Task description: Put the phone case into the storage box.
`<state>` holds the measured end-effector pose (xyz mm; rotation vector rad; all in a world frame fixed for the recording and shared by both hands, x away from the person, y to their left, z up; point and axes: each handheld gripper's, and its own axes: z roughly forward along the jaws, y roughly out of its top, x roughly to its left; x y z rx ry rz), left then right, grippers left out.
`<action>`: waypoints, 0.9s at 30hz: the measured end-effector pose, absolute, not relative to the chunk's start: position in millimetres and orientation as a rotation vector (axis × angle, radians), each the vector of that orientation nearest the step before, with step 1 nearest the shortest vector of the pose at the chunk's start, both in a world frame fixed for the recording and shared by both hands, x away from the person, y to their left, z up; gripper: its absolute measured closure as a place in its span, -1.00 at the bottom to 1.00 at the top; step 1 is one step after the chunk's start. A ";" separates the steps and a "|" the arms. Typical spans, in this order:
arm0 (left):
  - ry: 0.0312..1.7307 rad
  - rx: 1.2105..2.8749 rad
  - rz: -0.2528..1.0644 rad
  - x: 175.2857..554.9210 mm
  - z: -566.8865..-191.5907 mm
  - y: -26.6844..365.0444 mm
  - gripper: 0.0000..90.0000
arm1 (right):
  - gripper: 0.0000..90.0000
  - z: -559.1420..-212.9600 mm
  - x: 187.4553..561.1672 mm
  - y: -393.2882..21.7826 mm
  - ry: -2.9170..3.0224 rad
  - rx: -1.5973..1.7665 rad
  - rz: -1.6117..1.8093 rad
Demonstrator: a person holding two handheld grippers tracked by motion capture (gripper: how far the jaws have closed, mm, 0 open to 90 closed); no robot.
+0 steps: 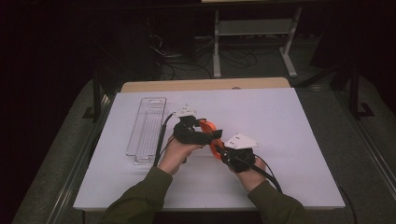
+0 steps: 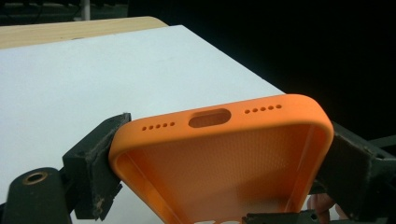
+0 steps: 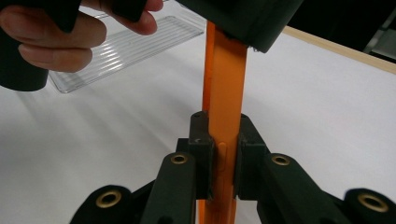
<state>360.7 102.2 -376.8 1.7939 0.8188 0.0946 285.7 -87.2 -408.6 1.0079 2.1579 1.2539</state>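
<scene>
In the high view, the orange phone case [image 1: 212, 135] is held in the air over the white table [image 1: 289, 140], just to the right of the clear plastic tray [image 1: 147, 126] that lies flat on it; the left gripper [image 1: 205, 136] and the right gripper [image 1: 220, 150] both meet on the case, so it hangs between two hands with nothing under it. In the left gripper view, the case [image 2: 224, 163] sits across the jaws, which press on its two long sides and clamp it widthwise; it is a soft-looking matte shell with rounded corners, a fine dotted lining inside, an oval port slot and two rows of small holes along its end wall. Squeezed harder, such a pliant rim could, I judge, bow inward and pop out of the pads [image 2: 95, 168] (they look worn and crumbly at the edges). In the right gripper view, the case [image 3: 225, 93] is seen edge-on as a thin upright strip, nipped tight between the shut jaws, with the ribbed tray [image 3: 130, 46] beyond it to the left. If the two hands pull or twist against each other, the thin edge may slide free and the case drop onto the table.
</scene>
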 end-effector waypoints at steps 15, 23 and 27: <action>0.787 1.781 0.129 357.4 -372.7 101.6 -0.70 | 0.73 -407.6 286.1 -87.9 2.149 1.005 1.252; 0.787 1.774 0.125 358.3 -371.6 103.3 -0.68 | 0.65 -407.6 287.3 -88.6 2.161 1.003 1.259; 0.788 1.780 0.138 359.1 -370.4 105.9 -0.67 | 0.48 -407.8 288.5 -89.2 2.163 1.006 1.267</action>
